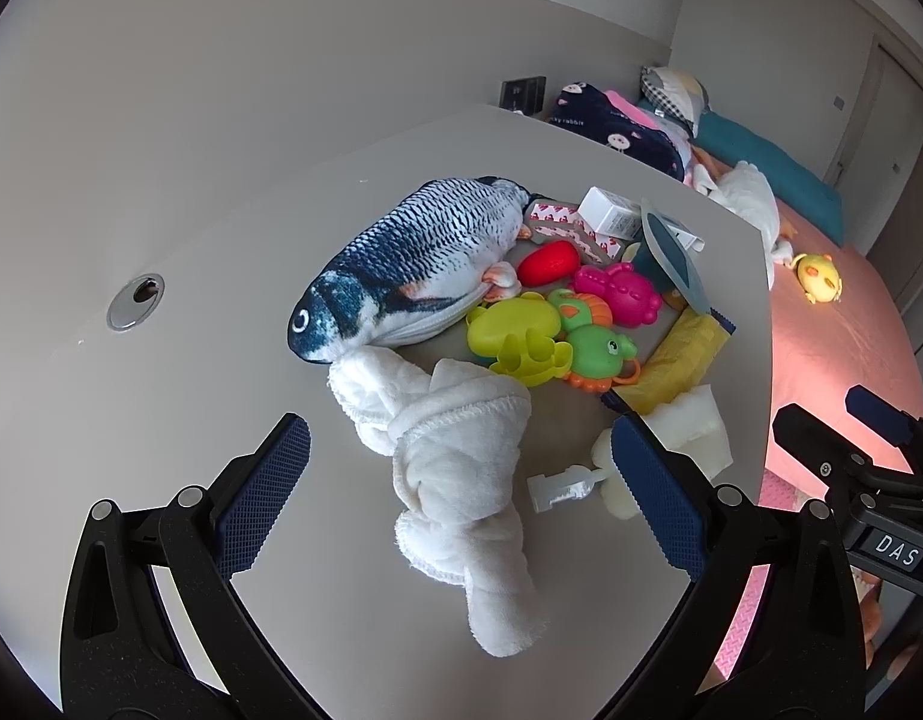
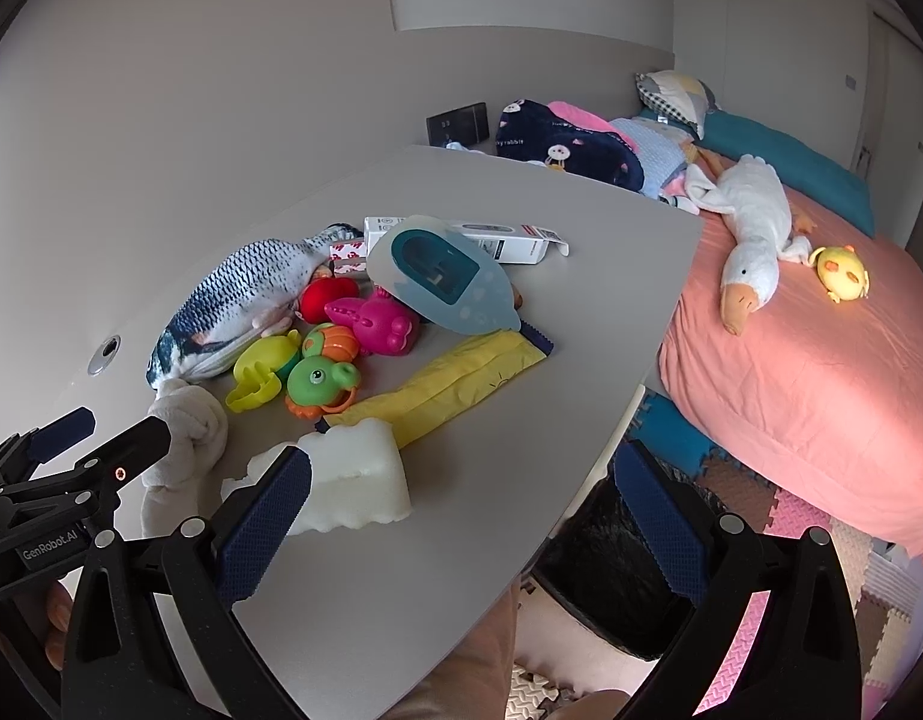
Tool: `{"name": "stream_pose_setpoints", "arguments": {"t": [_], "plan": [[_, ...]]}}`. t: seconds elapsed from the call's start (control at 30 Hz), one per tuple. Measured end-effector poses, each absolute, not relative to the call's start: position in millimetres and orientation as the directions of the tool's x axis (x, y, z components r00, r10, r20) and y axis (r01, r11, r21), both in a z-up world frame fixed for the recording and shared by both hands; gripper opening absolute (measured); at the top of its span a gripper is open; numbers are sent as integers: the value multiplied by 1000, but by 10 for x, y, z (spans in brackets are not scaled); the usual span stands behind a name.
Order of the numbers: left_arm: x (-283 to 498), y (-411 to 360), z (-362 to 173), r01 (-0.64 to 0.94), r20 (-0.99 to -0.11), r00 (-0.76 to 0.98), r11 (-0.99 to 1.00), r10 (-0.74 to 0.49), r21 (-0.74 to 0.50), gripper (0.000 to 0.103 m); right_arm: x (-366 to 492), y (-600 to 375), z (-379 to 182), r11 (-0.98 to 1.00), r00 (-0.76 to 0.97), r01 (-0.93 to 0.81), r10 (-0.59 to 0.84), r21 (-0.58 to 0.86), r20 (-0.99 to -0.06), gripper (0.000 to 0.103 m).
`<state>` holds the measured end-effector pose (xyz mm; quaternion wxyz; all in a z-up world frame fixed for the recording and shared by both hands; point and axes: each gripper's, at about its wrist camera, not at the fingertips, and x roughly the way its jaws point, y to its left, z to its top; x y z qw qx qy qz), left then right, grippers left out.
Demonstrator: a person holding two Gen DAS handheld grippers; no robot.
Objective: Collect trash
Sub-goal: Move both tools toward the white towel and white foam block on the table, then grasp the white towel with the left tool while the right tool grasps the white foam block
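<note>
Both grippers are held above the near tabletop (image 2: 401, 570) edge; left gripper (image 1: 461, 492) jaws spread wide, nothing held, knotted white cloth (image 1: 455, 480) framed between them; right gripper (image 2: 461, 516) jaws also wide and empty. Likely trash is lying on the tabletop: white foam block (image 2: 347, 480) just beside the right gripper's left finger, yellow wrapper (image 2: 455, 384) behind it, opened white carton (image 2: 509, 243) at the far side, clear plastic piece (image 1: 560, 486) near the cloth. A black-lined bin (image 2: 617, 588) is judged to sit on the floor below the tabletop edge.

Risks: toys are mixed in with the trash (plush fish (image 1: 413, 258), plastic toys (image 1: 545, 330)), so a wide grab could catch a toy with the wrapper; foam is soft and crumbly, so it may tear or slip if pinched at a corner; cloth could be mistaken for trash; carton is light and partly under the blue blister pack (image 2: 449, 270), so it could be dragged along or knocked off the edge.
</note>
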<state>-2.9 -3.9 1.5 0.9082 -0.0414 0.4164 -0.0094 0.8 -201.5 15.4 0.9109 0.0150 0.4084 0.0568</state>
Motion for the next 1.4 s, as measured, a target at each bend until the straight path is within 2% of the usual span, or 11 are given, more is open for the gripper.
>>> {"name": "stream_pose_setpoints", "arguments": {"t": [1.37, 1.4], "plan": [[8, 20, -82, -57, -768, 640, 996, -14, -66, 97, -45, -2068, 161, 989, 659, -104, 149, 107, -737, 101], [20, 23, -109, -59, -773, 634, 996, -11, -62, 95, -47, -2064, 149, 988, 658, -108, 155, 112, -737, 101]]}}
